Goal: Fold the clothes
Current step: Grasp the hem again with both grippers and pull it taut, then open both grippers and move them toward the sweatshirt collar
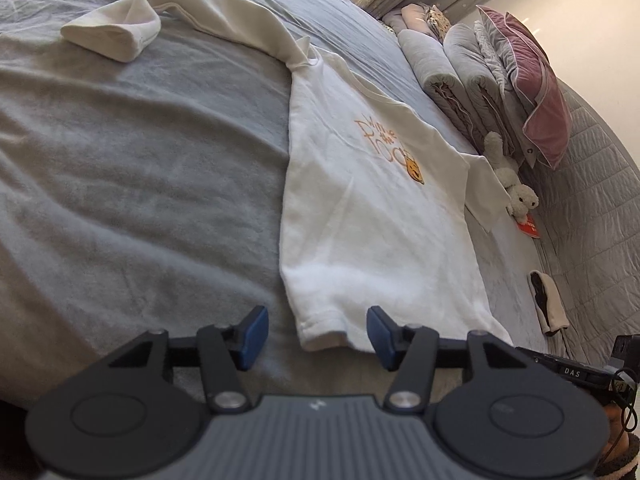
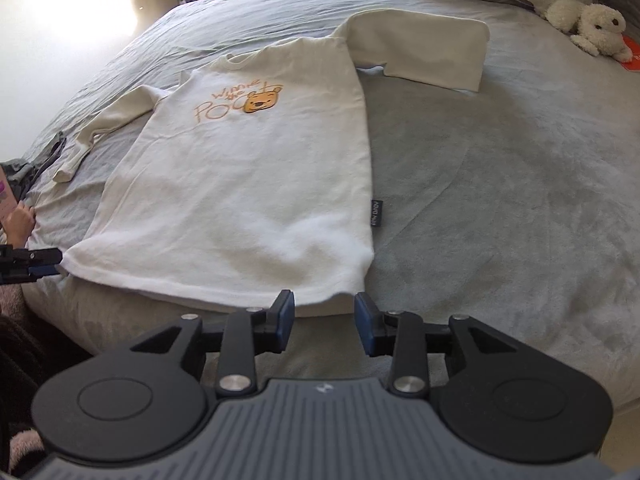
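Sweatshirt, cream with a bear print, lies spread face-up on the grey bedspread, sleeves out. Left gripper and right gripper sit at its two hem corners, jaws parted, gripping nothing. Folding looks barely started; next, probably pinch a sleeve or the hem.

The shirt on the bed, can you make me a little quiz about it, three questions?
1. True or false: the cream shirt lies spread flat, print side up, on the grey bed.
2. What sits between the open left gripper fingers? A) hem corner B) collar C) nothing
3. Which toy lies beside the folded bedding?

Key: 1 true. 2 A, though the pads are not pressing it. 3 The white plush toy.
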Tool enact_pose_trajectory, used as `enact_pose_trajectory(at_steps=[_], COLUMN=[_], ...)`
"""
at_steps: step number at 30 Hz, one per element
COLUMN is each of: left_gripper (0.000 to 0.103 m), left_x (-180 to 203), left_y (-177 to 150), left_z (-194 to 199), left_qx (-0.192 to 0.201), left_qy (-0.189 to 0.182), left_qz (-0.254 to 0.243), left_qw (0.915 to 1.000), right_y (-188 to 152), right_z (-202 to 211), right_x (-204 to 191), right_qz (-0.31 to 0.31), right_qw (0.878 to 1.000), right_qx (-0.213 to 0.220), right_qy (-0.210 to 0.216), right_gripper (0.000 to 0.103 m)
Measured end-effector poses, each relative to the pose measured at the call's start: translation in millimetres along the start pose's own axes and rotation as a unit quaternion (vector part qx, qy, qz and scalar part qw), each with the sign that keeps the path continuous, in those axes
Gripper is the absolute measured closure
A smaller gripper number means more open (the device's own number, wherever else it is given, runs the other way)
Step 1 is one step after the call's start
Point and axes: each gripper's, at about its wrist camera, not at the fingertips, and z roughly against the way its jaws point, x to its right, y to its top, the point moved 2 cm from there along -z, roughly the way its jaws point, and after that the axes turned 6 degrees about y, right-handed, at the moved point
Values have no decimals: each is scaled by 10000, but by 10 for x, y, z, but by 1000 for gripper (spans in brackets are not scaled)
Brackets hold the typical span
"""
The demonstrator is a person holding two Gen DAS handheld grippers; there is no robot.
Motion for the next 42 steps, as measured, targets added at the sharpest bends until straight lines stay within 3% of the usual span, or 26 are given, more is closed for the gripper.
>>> enact_pose_trajectory(at_steps=[3,5,11,16,26,32,33,37,40,42], left_gripper=[59,73,77,78,78,78,78,78,97,99], left_x=[62,89,77,48,-21,-46,-50,-117,-154,-161], left_y=[-23,-23,-12,-9,1,11,12,-3,-47,-103], left_z=[-45,-58,-67,-49,-34,-26,-24,-13,-22,-28], left_qx=[-28,15,111,189,184,214,219,216,69,-65], left_qy=[-199,-323,-595,-735,-871,-915,-923,-761,-360,-101], left_qz=[-85,-116,131,313,474,576,593,699,555,368], left_qw=[9998,9994,9981,9966,9949,9939,9937,9944,9978,9992], right_y=[-83,-137,-244,-286,-285,-326,-337,-362,-393,-410], right_z=[-5,-12,-194,-428,-688,-823,-845,-889,-850,-792], right_x=[-243,-426,-1072,-1435,-1539,-1636,-1653,-1689,-1690,-1681], right_qz=[524,928,2154,2687,2873,3249,3325,3579,3807,3911], right_qw=[9983,9941,9665,9494,9492,9405,9383,9303,9218,9175], right_qx=[99,201,384,314,284,358,409,560,486,405], right_qy=[237,530,1339,1596,1250,934,859,583,555,601], right_gripper=[65,65,68,68,68,68,69,94,97,97])
